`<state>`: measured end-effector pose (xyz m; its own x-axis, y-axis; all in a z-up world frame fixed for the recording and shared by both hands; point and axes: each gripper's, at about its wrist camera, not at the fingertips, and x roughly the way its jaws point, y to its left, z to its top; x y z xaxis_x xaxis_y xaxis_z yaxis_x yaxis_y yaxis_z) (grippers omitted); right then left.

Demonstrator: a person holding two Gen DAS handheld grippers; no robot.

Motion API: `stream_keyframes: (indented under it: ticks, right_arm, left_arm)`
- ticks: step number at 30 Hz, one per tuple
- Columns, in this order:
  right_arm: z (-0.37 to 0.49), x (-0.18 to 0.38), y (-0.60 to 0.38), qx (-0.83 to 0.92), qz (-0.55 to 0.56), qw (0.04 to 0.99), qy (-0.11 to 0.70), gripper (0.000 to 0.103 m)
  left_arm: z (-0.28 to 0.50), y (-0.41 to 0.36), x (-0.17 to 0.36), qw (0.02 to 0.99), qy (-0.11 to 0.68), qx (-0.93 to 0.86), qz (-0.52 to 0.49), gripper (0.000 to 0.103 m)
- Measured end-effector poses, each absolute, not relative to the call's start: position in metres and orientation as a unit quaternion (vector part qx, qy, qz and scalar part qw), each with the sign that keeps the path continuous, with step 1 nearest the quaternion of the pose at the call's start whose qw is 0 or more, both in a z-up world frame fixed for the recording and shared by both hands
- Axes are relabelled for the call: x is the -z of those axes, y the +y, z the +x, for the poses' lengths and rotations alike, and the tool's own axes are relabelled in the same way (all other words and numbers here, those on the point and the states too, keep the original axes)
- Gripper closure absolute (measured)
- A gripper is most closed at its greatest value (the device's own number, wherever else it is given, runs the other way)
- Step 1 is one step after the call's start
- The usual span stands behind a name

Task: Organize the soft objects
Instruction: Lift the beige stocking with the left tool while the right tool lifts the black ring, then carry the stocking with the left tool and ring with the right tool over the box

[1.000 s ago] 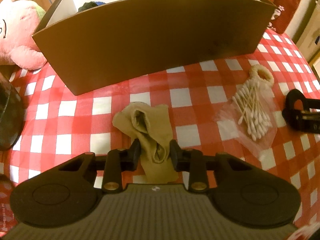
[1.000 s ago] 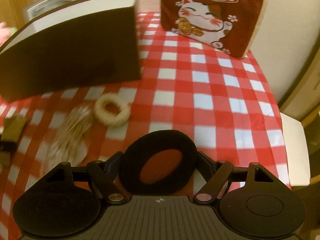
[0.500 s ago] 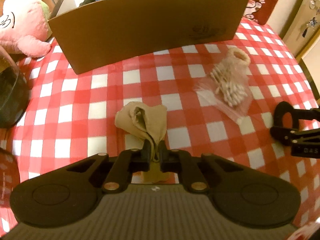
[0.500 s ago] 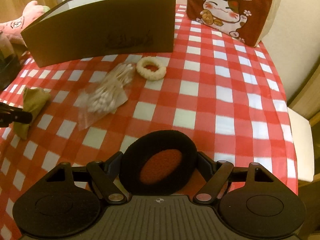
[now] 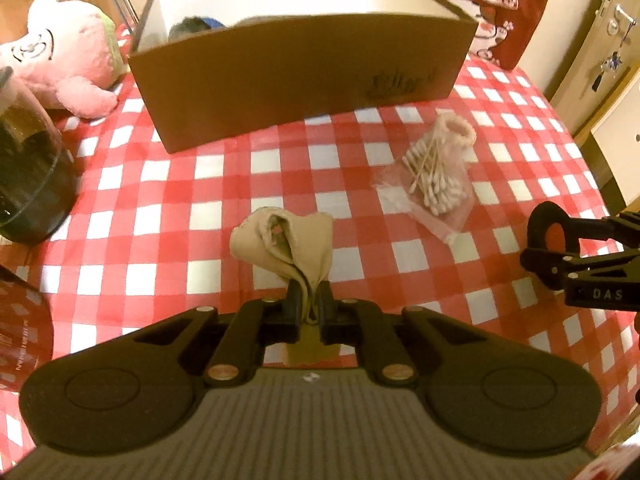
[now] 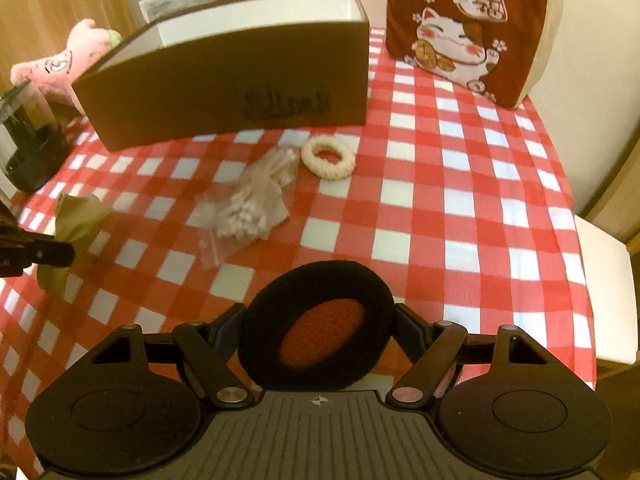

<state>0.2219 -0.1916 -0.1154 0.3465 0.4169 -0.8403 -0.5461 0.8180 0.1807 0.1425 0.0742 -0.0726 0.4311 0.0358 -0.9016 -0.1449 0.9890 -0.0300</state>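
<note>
My left gripper (image 5: pixel 309 304) is shut on a beige sock (image 5: pixel 288 244) and holds it above the red checked tablecloth; the sock also shows at the left of the right wrist view (image 6: pixel 76 220). My right gripper (image 6: pixel 320 320) is shut on a black ring-shaped scrunchie (image 6: pixel 276 320), also seen at the right of the left wrist view (image 5: pixel 538 228). A brown open box (image 5: pixel 296 68) stands beyond, with a dark item inside (image 5: pixel 192 26). A cream scrunchie (image 6: pixel 328 157) lies in front of the box.
A clear bag of cotton swabs (image 6: pixel 248 208) lies mid-table. A pink plush toy (image 5: pixel 60 60) sits left of the box. A dark glass container (image 5: pixel 28 176) stands at the left. A red lucky-cat cushion (image 6: pixel 464 28) stands at the back right. The table edge runs along the right.
My left gripper closed on the sock and lifted it up and back from the box. My right gripper drew back and rose with the black scrunchie.
</note>
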Motion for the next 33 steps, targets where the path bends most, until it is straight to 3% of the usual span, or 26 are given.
stream_keyframes:
  ticks: [17,33]
  right_arm:
    - [0.247,0.039,-0.179,-0.331,-0.027,0.848,0.414,0.026]
    - [0.324,-0.012,-0.105,-0.385,-0.005,0.853,0.352,0.026]
  left_arm:
    - [0.148,0.092,-0.006,0.895,0.438,-0.056,-0.056,0.096]
    - [0.239,0.123,-0.034,0.916,0.397,-0.042,-0.031,0.096]
